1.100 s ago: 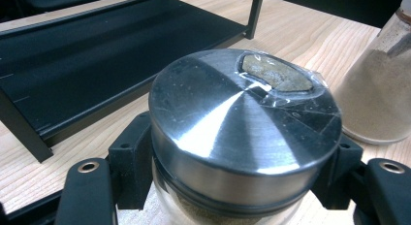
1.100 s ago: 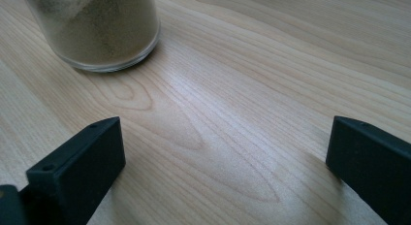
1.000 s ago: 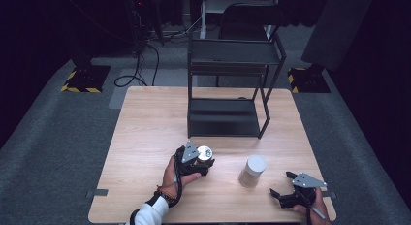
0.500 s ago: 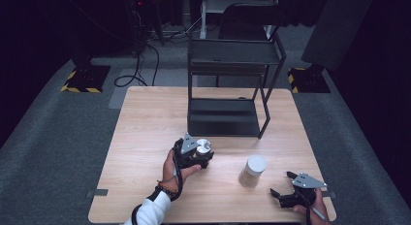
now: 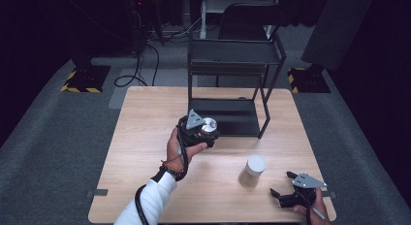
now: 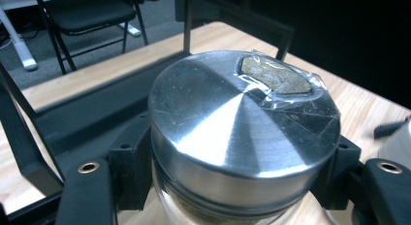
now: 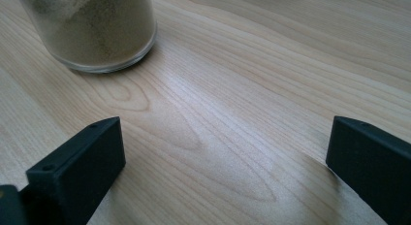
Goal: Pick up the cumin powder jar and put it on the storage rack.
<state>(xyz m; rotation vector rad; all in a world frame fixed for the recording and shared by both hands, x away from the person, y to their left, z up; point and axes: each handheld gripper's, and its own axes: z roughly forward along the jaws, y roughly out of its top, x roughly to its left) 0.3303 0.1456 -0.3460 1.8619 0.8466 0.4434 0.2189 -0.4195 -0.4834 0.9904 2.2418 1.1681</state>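
My left gripper (image 5: 206, 133) is shut on a glass jar (image 5: 209, 125) with a silver metal lid (image 6: 242, 118) and holds it in the air above the table's middle, just in front of the black rack (image 5: 232, 65). Clear tape and a brown label sit on the lid. Both black jaws clamp the jar below the lid, and brownish powder shows through the glass. A second jar (image 5: 253, 170) of beige powder (image 7: 92, 28) stands on the table at the right. My right gripper (image 5: 281, 186) rests open near the front right corner, its jaws wide apart over bare wood (image 7: 218, 137).
The two-tier black metal rack stands at the table's far middle, its lower shelf (image 5: 228, 116) bare. A black chair (image 5: 247, 11) and cables lie on the floor behind. The wooden table (image 5: 145, 137) is bare at the left and front.
My left gripper has lifted the lidded jar and carried it away from me toward the rack. The right gripper and the second jar have kept still.
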